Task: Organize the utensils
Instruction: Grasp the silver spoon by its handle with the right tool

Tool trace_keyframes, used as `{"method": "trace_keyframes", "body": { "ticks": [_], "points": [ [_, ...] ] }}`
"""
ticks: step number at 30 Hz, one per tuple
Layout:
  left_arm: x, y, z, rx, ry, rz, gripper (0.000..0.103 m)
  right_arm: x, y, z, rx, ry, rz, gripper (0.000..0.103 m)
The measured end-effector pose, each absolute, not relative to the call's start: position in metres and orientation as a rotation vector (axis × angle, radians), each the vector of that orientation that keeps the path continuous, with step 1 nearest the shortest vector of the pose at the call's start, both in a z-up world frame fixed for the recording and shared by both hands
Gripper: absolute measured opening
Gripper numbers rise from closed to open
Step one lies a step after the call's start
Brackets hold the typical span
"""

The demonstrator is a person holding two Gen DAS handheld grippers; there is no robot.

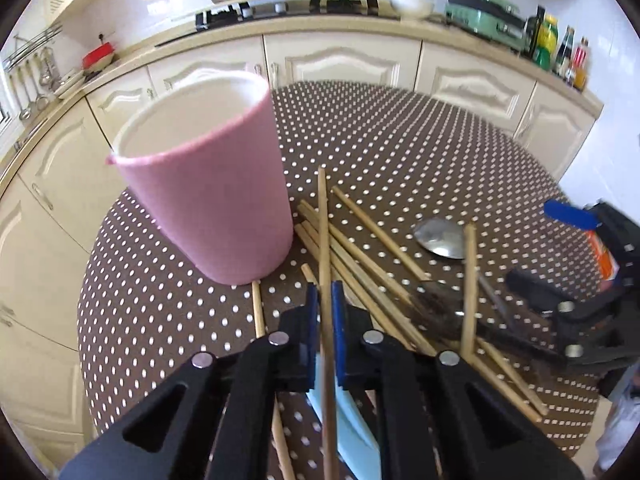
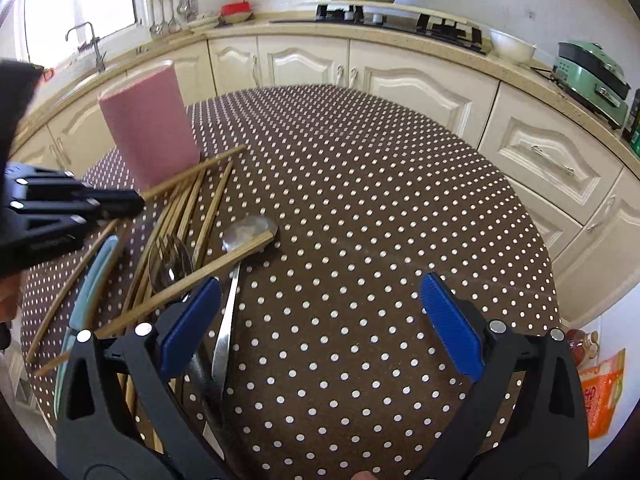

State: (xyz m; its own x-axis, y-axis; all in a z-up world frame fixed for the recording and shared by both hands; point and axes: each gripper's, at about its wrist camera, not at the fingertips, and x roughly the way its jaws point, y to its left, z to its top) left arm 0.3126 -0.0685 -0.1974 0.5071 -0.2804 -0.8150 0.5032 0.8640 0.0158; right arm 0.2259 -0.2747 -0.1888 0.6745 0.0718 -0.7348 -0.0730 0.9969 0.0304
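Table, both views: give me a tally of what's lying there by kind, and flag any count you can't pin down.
Pink cup: 1
Metal spoon: 1 clearly seen
Metal fork: 1
Light-blue utensil: 1
Chopsticks: at least 7; the pile overlaps, so the exact number is unclear
Total: at least 11

Left tool (image 1: 325,304) clamped, right tool (image 2: 320,316) agape.

Left gripper (image 1: 325,312): black plastic linkage arms showing triangular cut-outs, round silver pivot pins, ribbed blue pads (image 1: 311,320). Right gripper (image 2: 320,312): same black frame and silver pins, wearing blue ribbed pads (image 2: 450,320).
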Motion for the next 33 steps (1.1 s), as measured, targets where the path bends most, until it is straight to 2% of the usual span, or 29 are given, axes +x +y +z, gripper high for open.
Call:
{"method": "trace_keyframes", "body": {
  "ticks": [6, 9, 11, 15, 16, 18, 20, 22, 26, 28, 33],
  "points": [
    [0.279, -0.056, -0.184, 0.198, 0.894, -0.44, 0.005, 0.231, -0.266, -0.194, -0.033, 0.884, 0.108, 0.096],
    [0.265, -0.046, -0.187, 0.171, 0.923, -0.421, 0.005, 0.236, -0.261, -0.199, -0.054, 0.919, 0.128, 0.088],
    [0.259, -0.037, -0.191, 0.147, 0.944, -0.411, 0.005, 0.242, -0.257, -0.203, -0.074, 0.948, 0.147, 0.075],
    [0.252, -0.032, -0.206, 0.118, 1.014, -0.402, 0.005, 0.255, -0.252, -0.203, -0.088, 0.984, 0.189, 0.061],
    [0.254, -0.031, -0.21, 0.115, 1.03, -0.402, 0.006, 0.258, -0.252, -0.203, -0.095, 0.995, 0.204, 0.054],
    [0.262, -0.033, -0.21, 0.109, 1.041, -0.4, 0.006, 0.265, -0.251, -0.201, -0.112, 1.022, 0.223, 0.049],
    [0.272, -0.036, -0.21, 0.109, 1.065, -0.405, 0.006, 0.273, -0.252, -0.199, -0.122, 1.055, 0.241, 0.037],
    [0.285, -0.042, -0.21, 0.118, 1.086, -0.405, 0.007, 0.28, -0.255, -0.199, -0.129, 1.084, 0.255, 0.033],
    [0.306, -0.053, -0.211, 0.141, 1.118, -0.406, 0.007, 0.293, -0.263, -0.198, -0.108, 1.12, 0.277, 0.016],
    [0.312, -0.061, -0.212, 0.158, 1.128, -0.413, 0.007, 0.299, -0.27, -0.198, -0.08, 1.126, 0.287, 0.011],
    [0.33, -0.08, -0.21, 0.175, 1.159, -0.407, 0.01, 0.307, -0.284, -0.199, -0.016, 1.119, 0.309, 0.007]
  ]
}}
